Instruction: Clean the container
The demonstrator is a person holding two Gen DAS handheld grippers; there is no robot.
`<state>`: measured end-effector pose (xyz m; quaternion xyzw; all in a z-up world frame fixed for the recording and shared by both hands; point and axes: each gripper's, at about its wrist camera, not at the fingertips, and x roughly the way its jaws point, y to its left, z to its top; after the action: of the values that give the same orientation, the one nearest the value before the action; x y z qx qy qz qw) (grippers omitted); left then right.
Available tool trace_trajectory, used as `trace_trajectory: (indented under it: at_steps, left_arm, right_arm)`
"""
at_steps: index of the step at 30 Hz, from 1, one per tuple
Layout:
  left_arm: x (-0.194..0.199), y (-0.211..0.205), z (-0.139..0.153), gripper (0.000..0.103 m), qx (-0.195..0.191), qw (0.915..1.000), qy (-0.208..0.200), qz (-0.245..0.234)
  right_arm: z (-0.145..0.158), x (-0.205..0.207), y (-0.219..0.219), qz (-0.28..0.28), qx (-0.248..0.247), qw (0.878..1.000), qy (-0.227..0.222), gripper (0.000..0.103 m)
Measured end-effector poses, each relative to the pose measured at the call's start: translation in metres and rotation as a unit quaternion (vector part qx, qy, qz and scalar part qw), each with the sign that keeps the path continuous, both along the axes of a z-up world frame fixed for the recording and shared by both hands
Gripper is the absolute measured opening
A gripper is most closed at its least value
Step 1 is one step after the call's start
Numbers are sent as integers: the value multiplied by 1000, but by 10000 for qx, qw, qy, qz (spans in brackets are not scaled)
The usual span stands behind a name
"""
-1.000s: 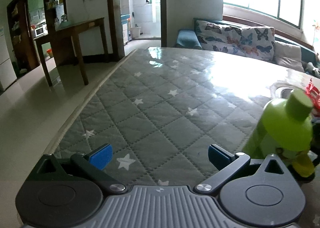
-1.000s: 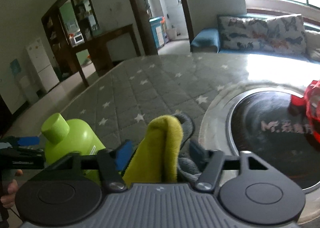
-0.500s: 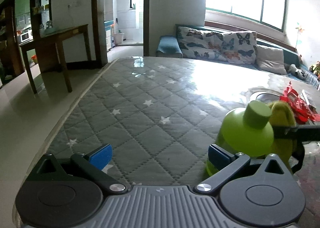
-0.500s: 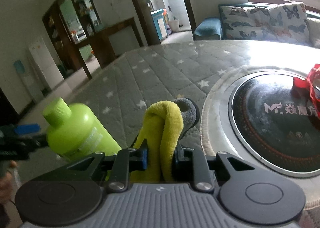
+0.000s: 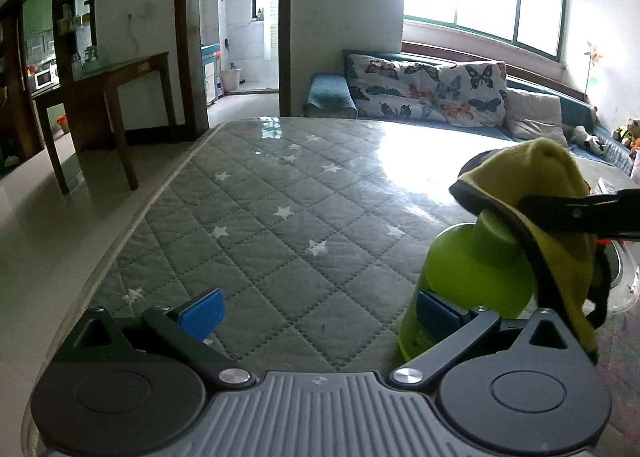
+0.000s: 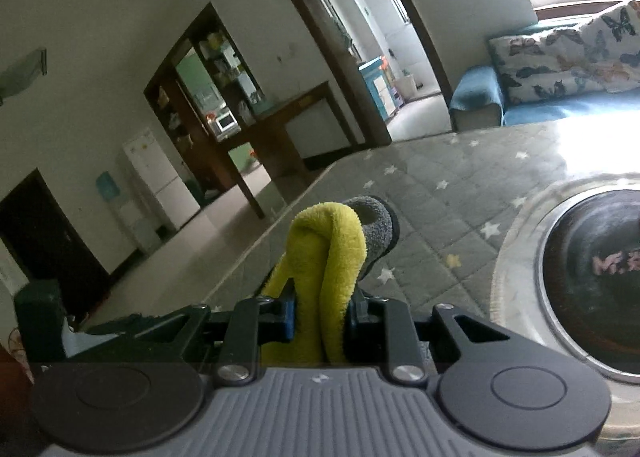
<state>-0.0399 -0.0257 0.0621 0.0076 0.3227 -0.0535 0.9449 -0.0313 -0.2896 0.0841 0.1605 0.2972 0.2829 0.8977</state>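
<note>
A lime-green bottle [image 5: 476, 277] with a green cap stands on the quilted table, just right of my left gripper's right finger. My left gripper [image 5: 320, 309] is open and empty. My right gripper [image 6: 320, 315] is shut on a yellow and grey cloth [image 6: 336, 249]. In the left wrist view the cloth [image 5: 544, 193] drapes over the bottle's cap, held from the right. The bottle is hidden in the right wrist view.
The grey star-quilted table cover [image 5: 280, 217] spreads ahead. A round metal-rimmed black cooktop [image 6: 592, 269] is set in the table at the right. A sofa with butterfly cushions [image 5: 432, 93] lies beyond. A wooden side table [image 5: 100, 97] stands at the left.
My right gripper has closed on the cloth, lifted it and brought it over the bottle's cap. My left gripper has swung toward the bottle, which now sits closer beside its right finger.
</note>
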Motion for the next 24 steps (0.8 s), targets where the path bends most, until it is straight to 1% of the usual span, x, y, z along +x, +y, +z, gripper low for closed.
trace_trajectory:
  at_steps: [6,11,17,24]
  left_arm:
    - [1,1,0,103,-5,10000,-26,6]
    - [-1,-2,-1,103,18,10000,-19,23]
    - [-1,-2,-1,103,16,10000,4,32]
    - [0,-2,-2,103,30,10000,39,53]
  right_arm:
    - [-11,12,2,-111,104,9999,76,23]
    - [-20,24,3,-221,92,9996,165,23]
    - [-41,34,9,-305,-235,9985,391,23]
    - [-62,24,14,-250,-715,9954,588,23]
